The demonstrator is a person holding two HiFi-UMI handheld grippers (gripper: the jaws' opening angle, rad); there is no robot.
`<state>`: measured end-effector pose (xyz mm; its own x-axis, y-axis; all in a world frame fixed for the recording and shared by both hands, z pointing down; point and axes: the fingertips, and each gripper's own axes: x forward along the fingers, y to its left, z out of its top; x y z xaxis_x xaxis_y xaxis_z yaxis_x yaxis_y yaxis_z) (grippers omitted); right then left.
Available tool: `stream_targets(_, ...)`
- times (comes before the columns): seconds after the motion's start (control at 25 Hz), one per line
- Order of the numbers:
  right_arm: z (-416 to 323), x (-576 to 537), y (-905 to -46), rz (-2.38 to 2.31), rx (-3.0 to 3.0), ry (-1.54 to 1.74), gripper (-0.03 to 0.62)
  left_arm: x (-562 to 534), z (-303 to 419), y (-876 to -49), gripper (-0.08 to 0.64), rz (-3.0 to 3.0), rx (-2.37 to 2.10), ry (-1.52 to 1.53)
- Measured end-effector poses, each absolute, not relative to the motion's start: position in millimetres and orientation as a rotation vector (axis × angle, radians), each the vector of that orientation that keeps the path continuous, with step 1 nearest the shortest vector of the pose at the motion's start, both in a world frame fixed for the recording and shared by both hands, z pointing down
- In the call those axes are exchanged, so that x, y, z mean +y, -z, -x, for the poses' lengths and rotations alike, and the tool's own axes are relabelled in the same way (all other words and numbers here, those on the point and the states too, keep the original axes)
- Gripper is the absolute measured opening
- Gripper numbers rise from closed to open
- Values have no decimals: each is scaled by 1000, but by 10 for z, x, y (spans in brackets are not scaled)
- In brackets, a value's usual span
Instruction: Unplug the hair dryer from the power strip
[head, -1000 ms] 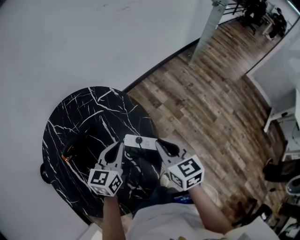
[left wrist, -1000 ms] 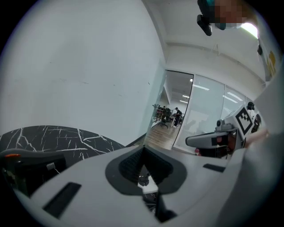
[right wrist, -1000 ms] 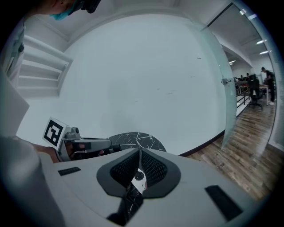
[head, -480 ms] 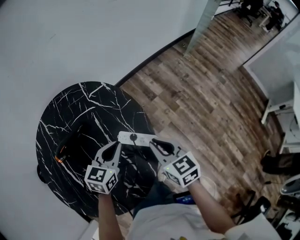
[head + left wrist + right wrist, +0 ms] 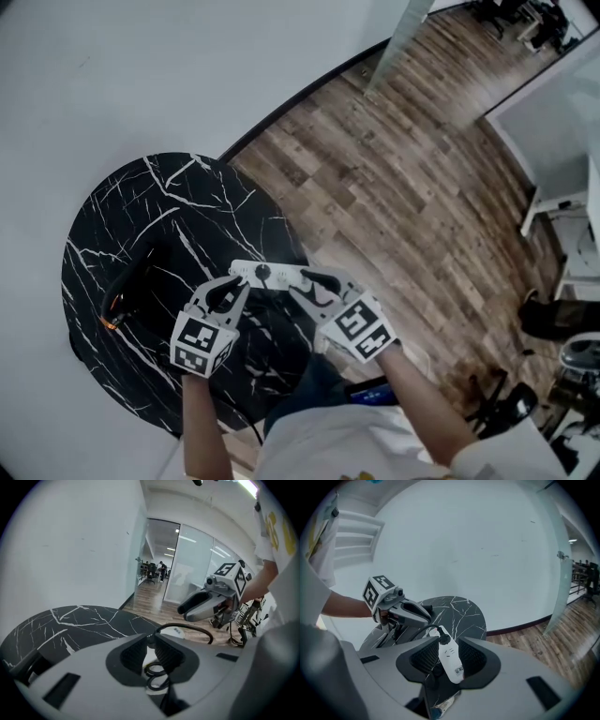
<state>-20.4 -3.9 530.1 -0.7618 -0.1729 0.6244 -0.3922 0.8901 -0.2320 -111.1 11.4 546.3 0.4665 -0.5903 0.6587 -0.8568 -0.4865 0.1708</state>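
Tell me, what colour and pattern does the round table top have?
The table top is black with thin white veins, like marble. The head view shows it best.

The white power strip lies flat near the right edge of the round surface, with a black plug seated in it. The dark hair dryer lies near the left edge.

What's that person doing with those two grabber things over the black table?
A person holds a hand-held gripper in each hand over a round black marble table. The right hand-held gripper hovers over a white power strip, which shows between its open jaws, unsqueezed. The left hand-held gripper points at the black plug in the strip, its narrowly parted jaws gripping nothing. Both pairs of jaws have just been opening.
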Motion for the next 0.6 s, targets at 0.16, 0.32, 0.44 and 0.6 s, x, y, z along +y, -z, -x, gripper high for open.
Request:
stream_targets(0.16, 315, -9, -5499, -336, -2413, -408, 146, 85, 1060, -5548, 78, -2277, -1126, -777)
stream_targets(0.32, 366, 6, -5650, -298, -2376, -377, 172, 20, 1069, -5606, 95, -2296, -1095, -792)
stream_targets(0.44, 361, 5, -5751, -272, -2341, -314, 186, 0, 1036, -5642, 95, -2331, -1026, -863)
stream_targets(0.6, 369, 7, -5856, -218, -2292, -214, 189, -14, 998, -5712, 100, -2366, -933, -969)
